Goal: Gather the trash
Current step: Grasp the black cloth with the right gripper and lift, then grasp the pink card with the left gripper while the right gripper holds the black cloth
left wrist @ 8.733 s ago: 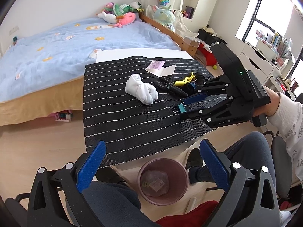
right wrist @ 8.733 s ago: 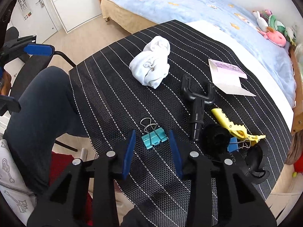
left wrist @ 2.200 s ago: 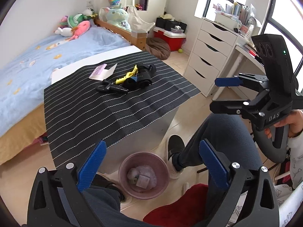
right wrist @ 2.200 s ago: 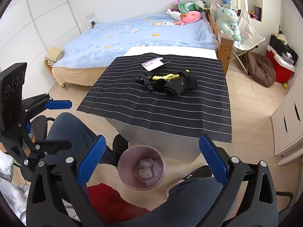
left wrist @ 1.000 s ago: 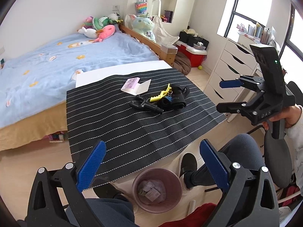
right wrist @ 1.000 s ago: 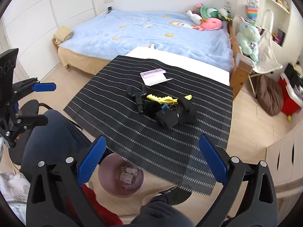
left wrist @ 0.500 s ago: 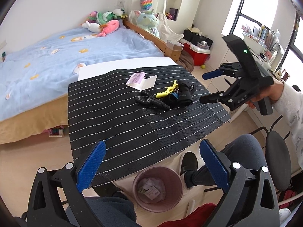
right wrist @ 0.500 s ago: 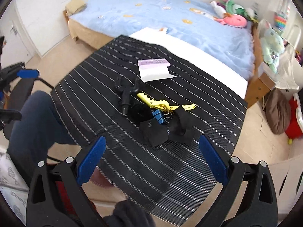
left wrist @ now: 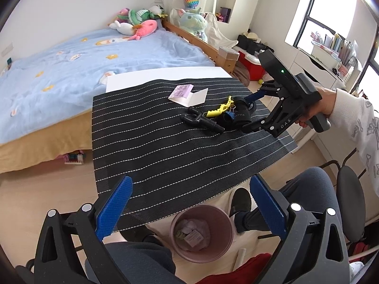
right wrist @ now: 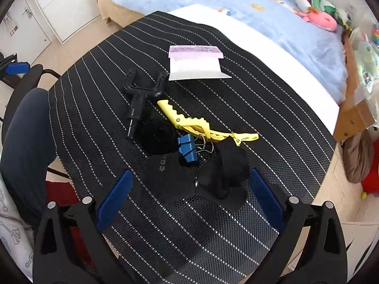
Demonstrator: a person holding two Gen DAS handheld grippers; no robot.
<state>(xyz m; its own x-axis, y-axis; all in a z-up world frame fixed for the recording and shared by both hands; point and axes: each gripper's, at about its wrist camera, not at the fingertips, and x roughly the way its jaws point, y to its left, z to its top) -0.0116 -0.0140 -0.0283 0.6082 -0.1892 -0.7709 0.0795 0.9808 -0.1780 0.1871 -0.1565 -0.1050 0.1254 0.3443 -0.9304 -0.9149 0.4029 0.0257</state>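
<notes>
1. Daylight is flooding in from the window, which is blowing out to plain white.
2. The room is looking bright and evenly lit, with only soft shadows lying under the striped black mat.
3. Both fisheye views are bending straight edges strongly, and black vignetting is closing in at the corners.
4. The black socks are merging into the dark mat, losing detail.
5. The middle is staying sharp; the rims are smearing slightly.
</notes>
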